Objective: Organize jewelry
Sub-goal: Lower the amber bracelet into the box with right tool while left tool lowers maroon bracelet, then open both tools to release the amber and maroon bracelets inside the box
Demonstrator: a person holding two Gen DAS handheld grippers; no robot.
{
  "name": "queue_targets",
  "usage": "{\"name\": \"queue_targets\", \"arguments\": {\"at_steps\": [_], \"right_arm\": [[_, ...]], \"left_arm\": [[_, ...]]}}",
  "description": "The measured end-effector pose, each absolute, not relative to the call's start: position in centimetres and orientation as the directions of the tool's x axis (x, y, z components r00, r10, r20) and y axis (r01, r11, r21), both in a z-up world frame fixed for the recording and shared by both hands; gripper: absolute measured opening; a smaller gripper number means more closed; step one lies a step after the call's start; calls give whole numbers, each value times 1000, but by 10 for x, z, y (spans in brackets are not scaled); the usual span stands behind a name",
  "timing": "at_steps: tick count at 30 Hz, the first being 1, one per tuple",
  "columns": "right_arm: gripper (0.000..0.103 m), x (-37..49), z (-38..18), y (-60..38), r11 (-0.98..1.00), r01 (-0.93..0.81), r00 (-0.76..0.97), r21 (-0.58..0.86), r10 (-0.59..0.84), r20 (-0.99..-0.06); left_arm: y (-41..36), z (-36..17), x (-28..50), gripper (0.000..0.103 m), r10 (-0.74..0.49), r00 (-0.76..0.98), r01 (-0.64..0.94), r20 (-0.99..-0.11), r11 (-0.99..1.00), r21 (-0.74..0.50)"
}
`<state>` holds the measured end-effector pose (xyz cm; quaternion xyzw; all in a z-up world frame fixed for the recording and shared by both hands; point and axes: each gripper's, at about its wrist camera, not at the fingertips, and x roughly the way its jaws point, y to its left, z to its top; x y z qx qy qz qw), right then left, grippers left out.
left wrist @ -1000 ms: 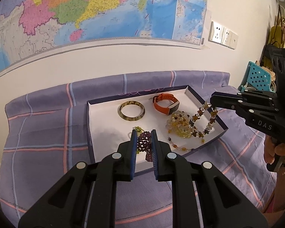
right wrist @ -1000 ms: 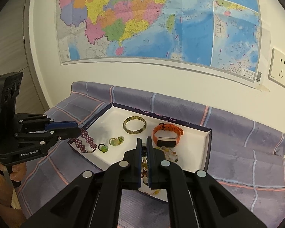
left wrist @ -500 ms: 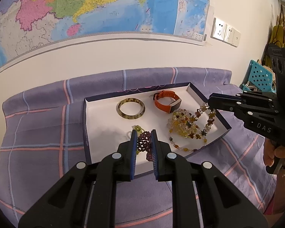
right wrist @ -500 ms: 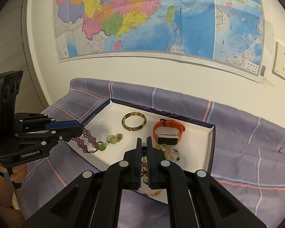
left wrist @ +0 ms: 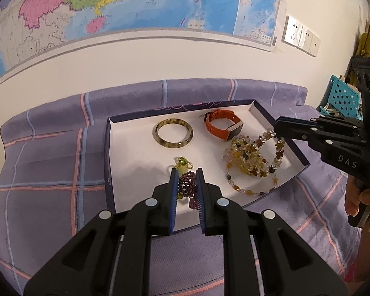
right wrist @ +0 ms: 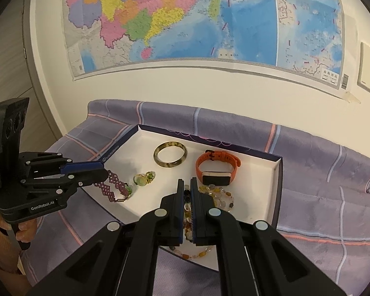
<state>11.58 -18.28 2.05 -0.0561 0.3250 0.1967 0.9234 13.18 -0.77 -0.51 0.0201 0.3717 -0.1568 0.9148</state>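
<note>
A white tray [left wrist: 135,153] with a dark rim lies on a purple plaid cloth. My left gripper [left wrist: 187,172] is shut on a purple beaded bracelet [left wrist: 185,185], whose free end rests on the tray floor [right wrist: 113,190]. My right gripper [right wrist: 187,182] is shut on an amber bead necklace [left wrist: 254,157], which drapes onto the tray [right wrist: 217,194]. It also shows in the left wrist view [left wrist: 278,128]. In the tray lie a green bangle [left wrist: 173,133], an orange watch [left wrist: 223,127] and small green rings [right wrist: 144,178].
The plaid cloth [left wrist: 49,172] covers the surface around the tray. A map hangs on the wall [right wrist: 185,24] behind, with wall sockets [left wrist: 301,37] at the right. A teal perforated basket [left wrist: 340,101] stands at the far right.
Both grippers have lowered toward the tray. The necklace and the purple bracelet now rest more on the tray floor.
</note>
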Motion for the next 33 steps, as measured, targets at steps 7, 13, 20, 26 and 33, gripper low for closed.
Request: {"name": "queue_targets", "arguments": {"at_steps": [7, 13, 20, 26, 33], "right_arm": [[3, 122, 16, -185, 918, -395, 705, 33, 326, -630], [3, 127, 14, -183, 918, -395, 700, 36, 326, -635], [3, 132, 10, -186, 922, -386, 695, 41, 320, -643], [3, 137, 6, -188, 925, -378, 690, 49, 317, -650], [3, 141, 2, -191, 928, -368, 686, 58, 314, -656]], "left_arm": [[-8, -11, 137, 15, -267, 667, 293, -696, 952, -85], [-11, -15, 142, 15, -269, 652, 292, -709, 952, -92], [-14, -25, 150, 15, -255, 637, 276, -727, 957, -94], [-18, -29, 154, 15, -248, 630, 273, -736, 958, -88], [-19, -33, 157, 15, -238, 623, 266, -745, 960, -84]]}}
